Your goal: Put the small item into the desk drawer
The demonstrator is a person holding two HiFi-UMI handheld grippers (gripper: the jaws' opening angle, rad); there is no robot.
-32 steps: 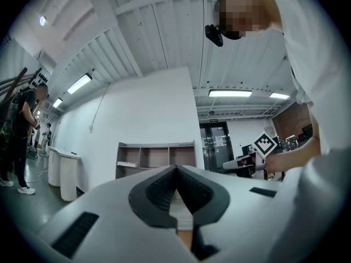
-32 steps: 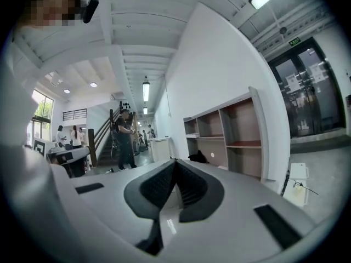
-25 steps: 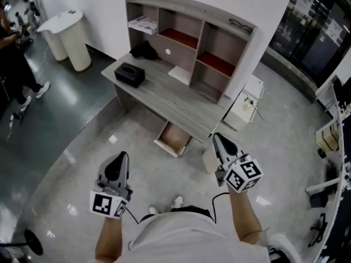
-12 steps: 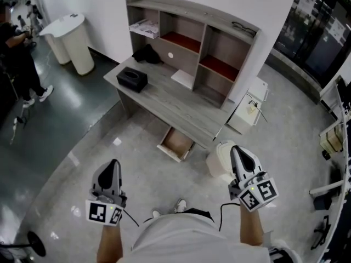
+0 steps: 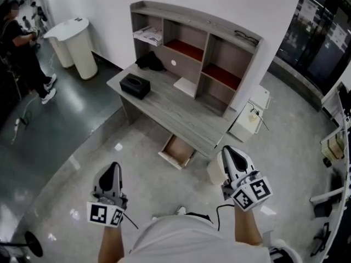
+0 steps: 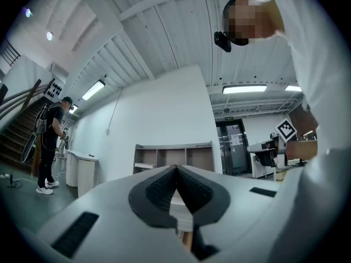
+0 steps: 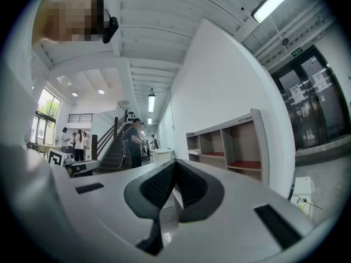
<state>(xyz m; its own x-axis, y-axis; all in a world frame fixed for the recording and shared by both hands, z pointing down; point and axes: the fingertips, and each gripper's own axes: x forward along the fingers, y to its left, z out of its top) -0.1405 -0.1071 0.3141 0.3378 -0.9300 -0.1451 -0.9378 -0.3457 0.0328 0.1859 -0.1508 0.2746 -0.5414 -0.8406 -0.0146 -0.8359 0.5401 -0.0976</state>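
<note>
A grey desk (image 5: 175, 109) with a shelf hutch stands ahead of me across the floor. Its drawer (image 5: 176, 150) hangs pulled out under the front edge, and the wooden inside looks bare. On the desktop lie a black box (image 5: 135, 85), a dark bundle (image 5: 149, 62) and a white sheet (image 5: 185, 85). My left gripper (image 5: 113, 166) is held low at the left and shut, with nothing in it. My right gripper (image 5: 226, 150) is shut too and holds nothing; it is over a white bin. Both are well short of the desk. In the left gripper view (image 6: 176, 169) and the right gripper view (image 7: 175, 164) the pads meet.
A white bin (image 5: 216, 172) stands on the floor by the desk's right end, with a white box (image 5: 249, 119) behind it. Two white round counters (image 5: 71, 37) and a person (image 5: 22, 43) are at the far left. Dark glass doors (image 5: 318, 43) line the right.
Both grippers stay shut. The left one has sunk a little lower in the head view. The right one swung out to the right, then came partly back.
</note>
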